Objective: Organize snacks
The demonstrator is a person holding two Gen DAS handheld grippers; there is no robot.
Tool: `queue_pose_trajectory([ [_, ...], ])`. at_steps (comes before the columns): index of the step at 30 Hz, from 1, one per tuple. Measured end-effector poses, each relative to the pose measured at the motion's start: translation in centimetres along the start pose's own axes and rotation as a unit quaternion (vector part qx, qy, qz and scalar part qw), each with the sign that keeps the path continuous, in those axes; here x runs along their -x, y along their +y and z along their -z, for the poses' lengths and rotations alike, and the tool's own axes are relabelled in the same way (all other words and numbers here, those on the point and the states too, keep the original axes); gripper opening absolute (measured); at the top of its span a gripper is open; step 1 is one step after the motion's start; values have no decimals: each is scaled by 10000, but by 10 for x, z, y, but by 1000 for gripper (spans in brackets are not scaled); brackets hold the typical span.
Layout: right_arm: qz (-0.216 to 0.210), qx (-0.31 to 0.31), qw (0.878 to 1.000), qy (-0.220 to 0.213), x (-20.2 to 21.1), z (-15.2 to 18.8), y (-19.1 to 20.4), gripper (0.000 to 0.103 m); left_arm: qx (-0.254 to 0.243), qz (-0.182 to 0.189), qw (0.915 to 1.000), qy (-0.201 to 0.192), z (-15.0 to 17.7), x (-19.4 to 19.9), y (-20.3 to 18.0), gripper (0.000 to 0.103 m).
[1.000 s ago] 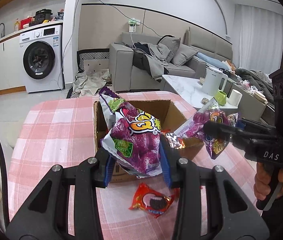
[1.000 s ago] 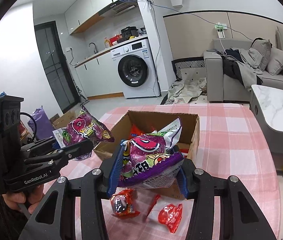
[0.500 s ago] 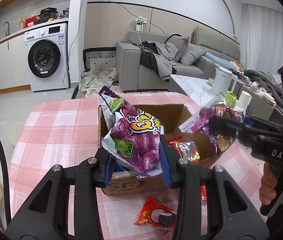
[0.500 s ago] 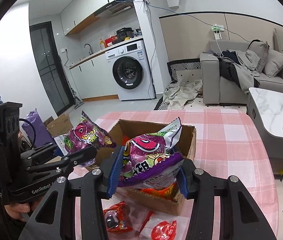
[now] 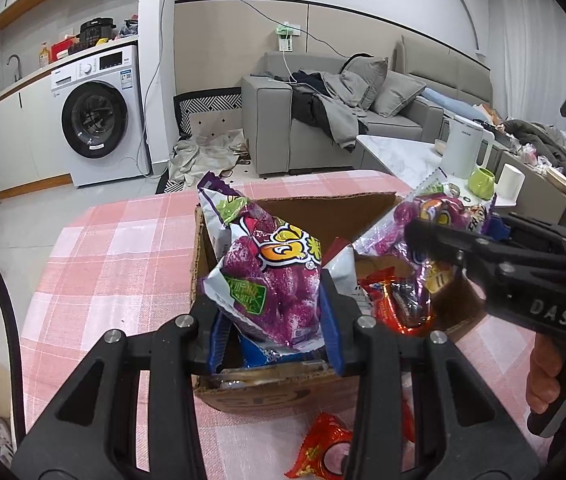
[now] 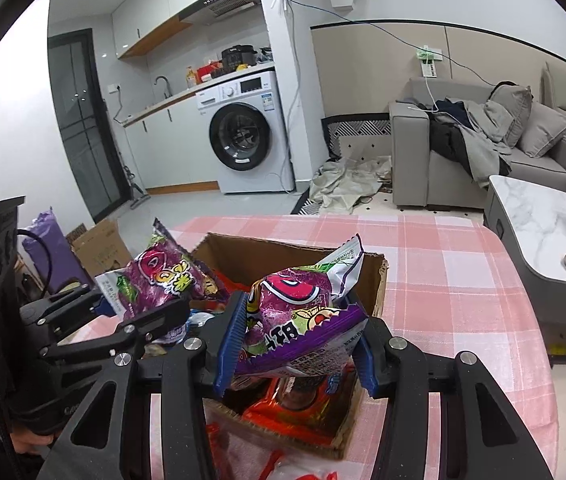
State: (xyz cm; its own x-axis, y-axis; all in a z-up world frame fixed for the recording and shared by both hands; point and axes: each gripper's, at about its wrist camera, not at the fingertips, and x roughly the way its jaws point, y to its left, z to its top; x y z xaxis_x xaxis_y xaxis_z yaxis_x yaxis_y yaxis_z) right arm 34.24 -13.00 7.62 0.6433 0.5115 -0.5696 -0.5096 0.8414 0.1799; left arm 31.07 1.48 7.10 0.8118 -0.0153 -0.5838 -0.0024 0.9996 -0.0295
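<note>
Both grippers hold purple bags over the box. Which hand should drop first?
Either, slight edge left: the left gripper holds its purple bag over the cardboard box opening; the right gripper's bag also hangs over it.

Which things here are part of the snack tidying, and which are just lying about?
Part of the job:
left gripper and its purple bag
right gripper and its purple bag
cardboard box
red packet

Lying about:
washing machine
sofa
kettle

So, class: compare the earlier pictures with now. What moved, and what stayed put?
Both grippers carried their purple snack bags forward and down over the cardboard box. The left gripper and right gripper stayed clamped; nothing released. Box and loose red snacks unmoved.
</note>
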Motion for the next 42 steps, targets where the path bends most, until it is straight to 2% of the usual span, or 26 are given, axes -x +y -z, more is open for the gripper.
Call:
queue_pose_trajectory([
  [10,318,127,9992,197,-40,-2,3,49,-111,-132,9996,243,2,-37,-7,36],
  [13,294,155,9991,278,-49,0,7,49,-76,-84,9995,281,2,-46,-7,36],
  [21,143,95,9998,90,-34,-7,-2,50,-67,-109,9997,223,-2,-46,-1,38],
  [23,157,78,9998,80,-25,-7,-5,52,-38,-88,9998,197,-1,-39,0,50],
  [24,150,63,9998,84,-21,-6,-8,56,-39,-67,9998,175,-1,-35,-1,55],
  [26,67,-28,10000,49,-11,-4,-14,70,-71,-38,9999,85,0,-25,-2,73],
  [28,-24,-120,9999,16,-1,-1,-19,86,-107,-9,9999,-16,4,-11,1,81],
  [32,-193,-238,9995,58,19,10,-26,100,-99,87,9999,4,12,8,0,84],
  [33,-210,-243,9995,68,24,14,-25,102,-86,109,9999,11,16,13,0,86],
  [36,-216,-192,9995,86,35,24,-22,102,-88,107,9999,-11,30,30,2,103],
  [42,-202,-226,9994,172,52,47,-18,103,1,130,9999,80,56,53,3,102],
])
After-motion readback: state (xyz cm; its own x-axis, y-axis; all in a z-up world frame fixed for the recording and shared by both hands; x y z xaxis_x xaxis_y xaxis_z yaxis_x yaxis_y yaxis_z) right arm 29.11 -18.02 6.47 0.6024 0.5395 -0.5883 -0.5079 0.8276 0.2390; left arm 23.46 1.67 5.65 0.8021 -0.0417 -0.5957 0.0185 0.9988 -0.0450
